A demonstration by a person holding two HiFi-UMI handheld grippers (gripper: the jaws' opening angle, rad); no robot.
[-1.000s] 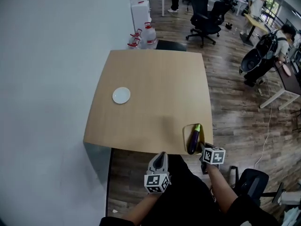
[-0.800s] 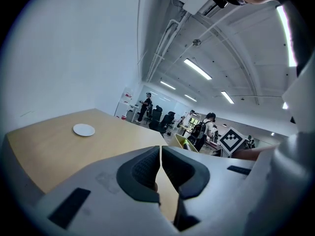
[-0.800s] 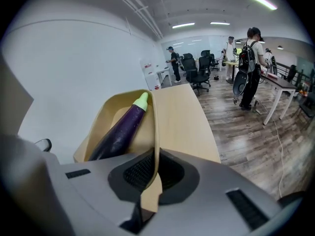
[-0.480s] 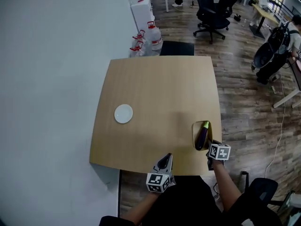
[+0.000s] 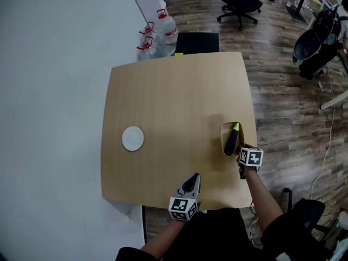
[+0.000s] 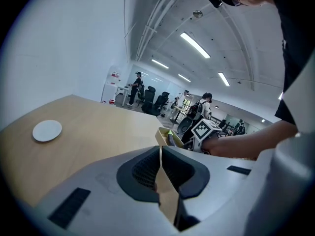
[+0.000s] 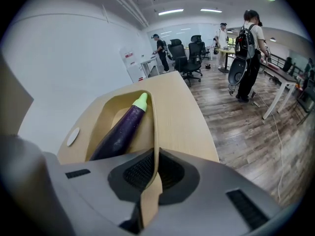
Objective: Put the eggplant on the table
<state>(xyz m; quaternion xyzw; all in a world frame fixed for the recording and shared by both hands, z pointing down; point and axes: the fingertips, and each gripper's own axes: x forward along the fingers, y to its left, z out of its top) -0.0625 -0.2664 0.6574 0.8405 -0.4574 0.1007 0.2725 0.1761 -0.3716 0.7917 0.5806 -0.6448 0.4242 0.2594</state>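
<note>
My right gripper (image 5: 242, 162) is clenched on the thin rim of a tan tray (image 5: 223, 140). In the right gripper view, that rim (image 7: 153, 127) runs straight down between my pads (image 7: 142, 171), which press on it from both sides.

The eggplant (image 5: 232, 138) lies inside the tray, not between my jaws. It sits just beyond them and a little to the left of the pinched wall. Its dark purple body (image 7: 118, 132) slants away from me, with the green stem end at the far side. The near end slips out of sight behind my left jaw.

From the head view, the tray sits over the right part of the wooden table (image 5: 174, 107), close to its right edge. I cannot tell whether its bottom rests on the wood or hangs just above it.

My left gripper (image 5: 192, 180) is over the near edge of the table, well to the left of the tray. Its jaws (image 6: 161, 166) are pressed together and hold nothing, and only the tabletop shows in the slit below the pads. From there the tray (image 6: 162, 134) and the eggplant sit ahead and to the right.

A small white plate (image 5: 132, 138) rests on the left side of the table, well apart from both grippers.
</note>
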